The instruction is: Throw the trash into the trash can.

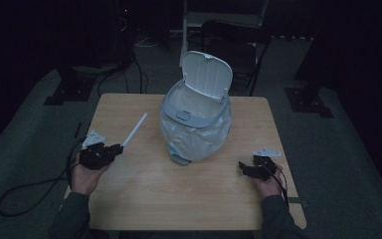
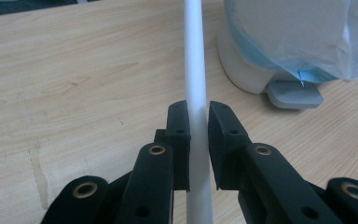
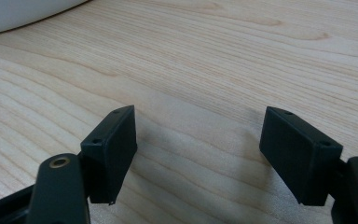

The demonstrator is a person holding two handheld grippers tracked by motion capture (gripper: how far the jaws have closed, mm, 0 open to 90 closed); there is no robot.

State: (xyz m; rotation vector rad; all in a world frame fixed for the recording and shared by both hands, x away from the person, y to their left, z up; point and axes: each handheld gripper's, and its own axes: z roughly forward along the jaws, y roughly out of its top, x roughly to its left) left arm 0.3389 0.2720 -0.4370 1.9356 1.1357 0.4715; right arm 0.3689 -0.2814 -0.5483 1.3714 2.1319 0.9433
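A small white pedal bin (image 1: 195, 124) stands at the table's middle with its lid (image 1: 206, 74) flipped up and a plastic bag lining it. At the left, my left gripper (image 1: 113, 150) is shut on a long white rod (image 1: 135, 129) that points up and away toward the bin. In the left gripper view the white rod (image 2: 196, 60) runs straight out between the two pads, with the bin's base and grey pedal (image 2: 294, 93) beyond to the right. My right gripper (image 1: 246, 168) rests low at the table's right side, its jaws wide apart over bare wood (image 3: 200, 126).
The wooden table (image 1: 144, 199) is square, with dark floor all around. A black chair (image 1: 238, 45) stands behind the bin beyond the far edge. Cables trail off the table's left side across the floor (image 1: 30, 191).
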